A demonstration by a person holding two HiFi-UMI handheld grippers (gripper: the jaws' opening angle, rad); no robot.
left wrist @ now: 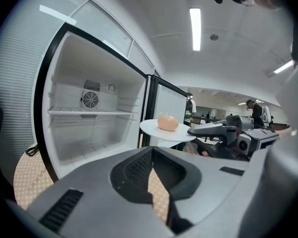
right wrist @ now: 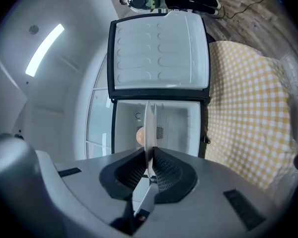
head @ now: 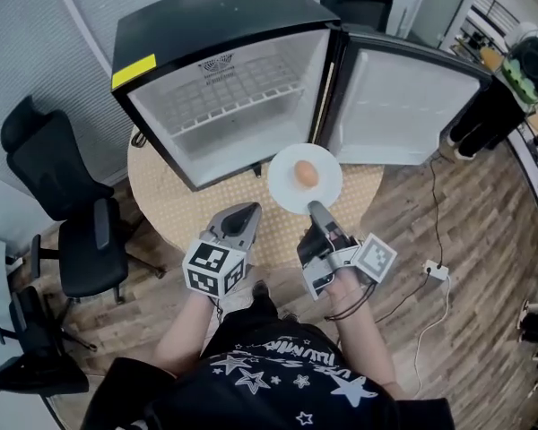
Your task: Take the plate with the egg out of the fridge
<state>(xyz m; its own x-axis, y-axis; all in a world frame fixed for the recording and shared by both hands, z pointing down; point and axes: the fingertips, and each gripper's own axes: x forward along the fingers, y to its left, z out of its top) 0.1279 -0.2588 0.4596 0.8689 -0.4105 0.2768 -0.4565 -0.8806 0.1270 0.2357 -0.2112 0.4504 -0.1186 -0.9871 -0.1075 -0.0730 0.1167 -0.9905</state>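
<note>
Grey jaws of our right gripper (right wrist: 149,168) were clamped on the near rim of the white plate (head: 285,186). The plate stuck out past their tips, outside the fridge (head: 215,25) and above the worktop (head: 175,209). Our left gripper (head: 246,213) hung just beside the right jaws, its own jaws drawn together on nothing, with only checked cloth showing beneath them. Beyond the right jaws' tips, at the plate's middle, lay the egg (head: 307,175), loose and unrestrained. Farther ahead of both pairs of jaws stood the open compartment, and the door (head: 403,106) was swung out ahead and to the right of the right jaws.

We judged the main danger to be the egg. The plate was gripped at one edge only, so any roll of the wrist or sudden stop could tip it and send the egg rolling off onto the worktop or the floor. The thin rim might also pivot between the pads under the overhanging weight. A wide swing to the right could knock the plate's far edge against the door.

We counted one plate, one egg, two grippers, one fridge with one door, and one wire shelf (head: 238,97) inside it.
</note>
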